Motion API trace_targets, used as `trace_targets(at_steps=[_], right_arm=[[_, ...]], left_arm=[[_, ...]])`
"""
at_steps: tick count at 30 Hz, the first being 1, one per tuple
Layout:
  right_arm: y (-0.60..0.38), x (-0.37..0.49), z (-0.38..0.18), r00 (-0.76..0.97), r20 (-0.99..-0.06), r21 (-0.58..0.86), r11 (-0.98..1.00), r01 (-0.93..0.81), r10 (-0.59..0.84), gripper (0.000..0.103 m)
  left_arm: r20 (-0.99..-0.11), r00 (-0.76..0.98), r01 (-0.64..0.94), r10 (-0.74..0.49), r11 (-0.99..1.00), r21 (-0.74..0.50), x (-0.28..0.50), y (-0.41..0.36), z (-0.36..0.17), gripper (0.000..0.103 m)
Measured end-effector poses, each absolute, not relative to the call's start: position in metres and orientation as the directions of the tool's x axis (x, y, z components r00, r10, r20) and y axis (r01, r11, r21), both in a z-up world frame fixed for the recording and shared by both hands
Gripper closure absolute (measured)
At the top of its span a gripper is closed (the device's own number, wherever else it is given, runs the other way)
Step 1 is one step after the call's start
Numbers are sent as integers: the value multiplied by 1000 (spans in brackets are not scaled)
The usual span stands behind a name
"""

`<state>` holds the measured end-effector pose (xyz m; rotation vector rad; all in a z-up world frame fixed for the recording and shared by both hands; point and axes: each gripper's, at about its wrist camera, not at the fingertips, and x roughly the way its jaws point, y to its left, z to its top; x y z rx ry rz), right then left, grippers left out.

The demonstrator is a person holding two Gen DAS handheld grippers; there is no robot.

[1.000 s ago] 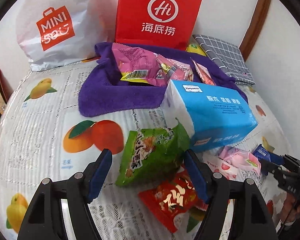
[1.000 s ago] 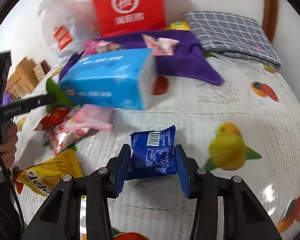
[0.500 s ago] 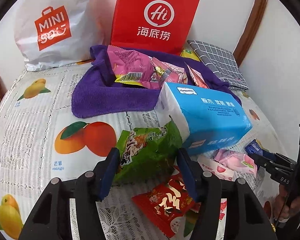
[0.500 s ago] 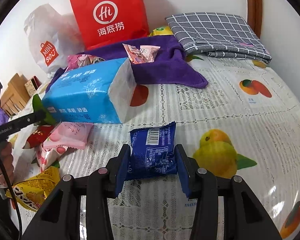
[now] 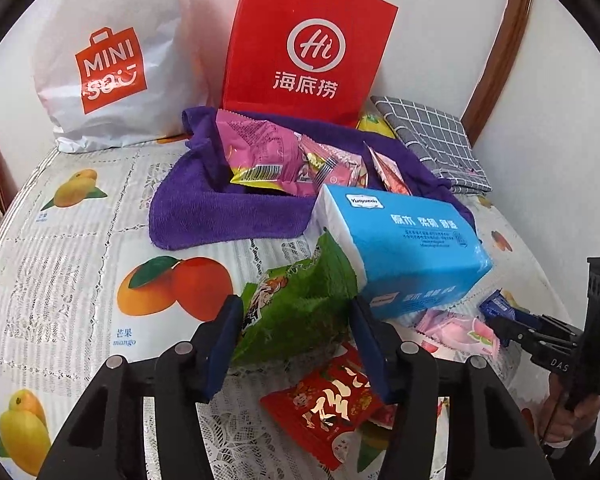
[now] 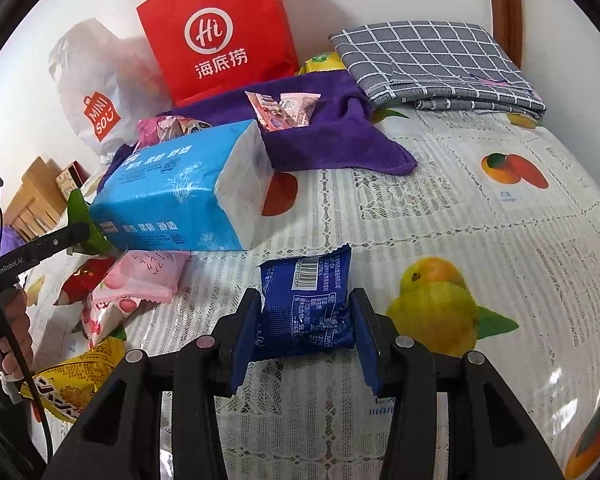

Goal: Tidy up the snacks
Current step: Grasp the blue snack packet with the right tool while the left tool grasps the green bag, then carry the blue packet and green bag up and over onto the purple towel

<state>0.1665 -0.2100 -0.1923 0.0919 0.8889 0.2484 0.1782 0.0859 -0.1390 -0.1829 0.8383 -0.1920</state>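
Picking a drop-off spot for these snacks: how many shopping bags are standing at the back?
2. The red paper bag stands behind the purple towel; the white plastic bag sits to its left. More could be hidden out of frame.

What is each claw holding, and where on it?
Left claw: green packet, gripped across its lower sides. Right claw: blue packet, gripped by its side edges.

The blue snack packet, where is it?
In the right wrist view, the blue packet sits between the right gripper's fingers, just in front of the tissue pack.
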Motion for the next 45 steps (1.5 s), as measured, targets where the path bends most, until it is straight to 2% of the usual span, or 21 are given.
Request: trace_targets(at_steps=[31,45], right_arm=[[-206,165,-191,612,-761,133,975,-176,215,59],[-183,156,-148,662,-710,121,968,-221,240,60]], left_arm=[[-708,676,49,-205,971,-235,178,90,-136,55],[-696,687,32,-209,965,-259,171,100,-133,55]])
